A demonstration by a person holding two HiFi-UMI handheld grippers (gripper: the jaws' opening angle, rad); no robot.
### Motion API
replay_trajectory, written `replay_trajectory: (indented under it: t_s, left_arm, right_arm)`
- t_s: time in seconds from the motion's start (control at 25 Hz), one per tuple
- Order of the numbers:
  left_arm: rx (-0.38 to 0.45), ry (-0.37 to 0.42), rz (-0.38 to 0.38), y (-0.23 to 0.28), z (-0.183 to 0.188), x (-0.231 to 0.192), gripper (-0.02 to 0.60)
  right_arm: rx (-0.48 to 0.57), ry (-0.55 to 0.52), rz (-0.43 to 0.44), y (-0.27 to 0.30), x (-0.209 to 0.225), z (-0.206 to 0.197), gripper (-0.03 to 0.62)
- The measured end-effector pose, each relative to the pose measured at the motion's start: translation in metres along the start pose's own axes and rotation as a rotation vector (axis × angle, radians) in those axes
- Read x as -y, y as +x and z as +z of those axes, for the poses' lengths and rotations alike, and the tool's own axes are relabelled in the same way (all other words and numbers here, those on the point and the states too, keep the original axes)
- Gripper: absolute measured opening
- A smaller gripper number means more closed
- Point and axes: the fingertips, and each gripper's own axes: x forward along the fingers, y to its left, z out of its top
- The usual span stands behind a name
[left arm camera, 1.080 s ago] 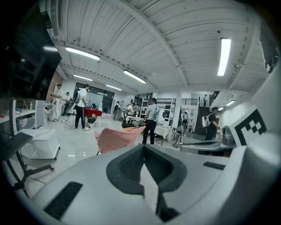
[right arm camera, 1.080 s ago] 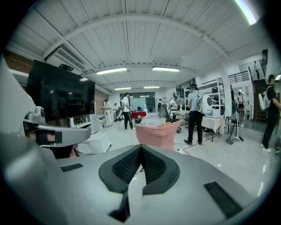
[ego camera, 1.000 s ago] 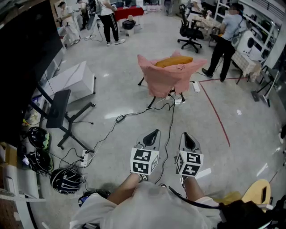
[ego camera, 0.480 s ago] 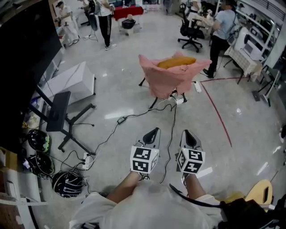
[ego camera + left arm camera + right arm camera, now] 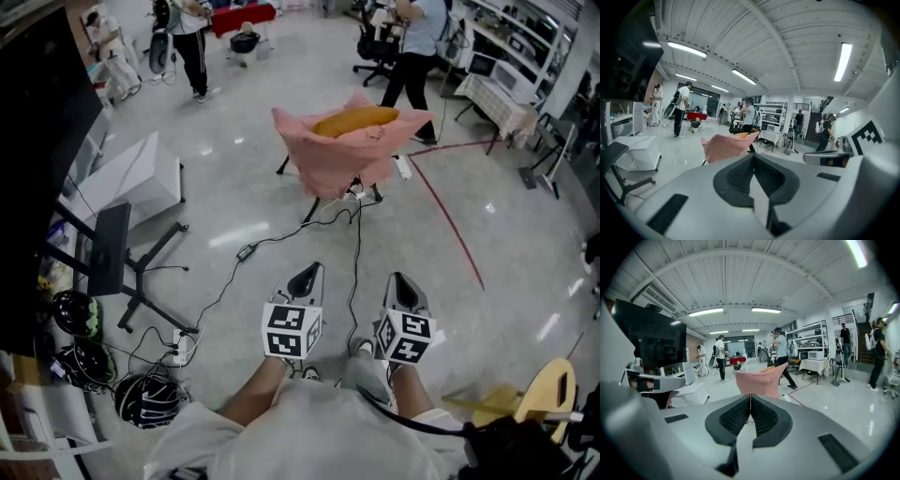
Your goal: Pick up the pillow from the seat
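Open workshop floor (image 5: 234,216) with trailing cables: the orange pillow (image 5: 354,120) lies along the pink-draped seat's (image 5: 337,159) far edge, well apart from left gripper (image 5: 307,277) and right gripper (image 5: 402,287), both clenched empty, so they should open before reaching it.

The pillow (image 5: 354,120) lies on the seat (image 5: 336,164), well ahead of my left gripper (image 5: 307,274) and right gripper (image 5: 402,283), side by side. A cable (image 5: 356,251) crosses the floor (image 5: 487,234) between; helmets (image 5: 141,398) lie left.
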Motion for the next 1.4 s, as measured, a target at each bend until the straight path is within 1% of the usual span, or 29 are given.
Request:
replay_trajectory:
  t_s: [0.2,0.64,1.04,1.24,1.4]
  left_arm:
    - [-0.017,0.0,-0.013,0.038,-0.002,0.004,0.008]
    - [-0.013,-0.004,-0.002,0.14,0.028,0.032,0.008]
    - [0.0,-0.024,0.078,0.219,0.049,0.043,0.008]
    - [-0.011,-0.044,0.108,0.247,0.05,0.05,0.008]
    - [-0.026,-0.055,0.137,0.265,0.05,0.047,0.008]
  right_arm:
    - [0.006,0.016,-0.017,0.027,0.026,0.005,0.029]
    - [-0.023,0.014,0.058,0.1,0.082,0.032,0.029]
    - [-0.069,-0.006,0.149,0.16,0.136,0.048,0.029]
    - [-0.106,-0.015,0.163,0.181,0.167,0.05,0.029]
    - [-0.114,-0.019,0.183,0.197,0.178,0.056,0.029]
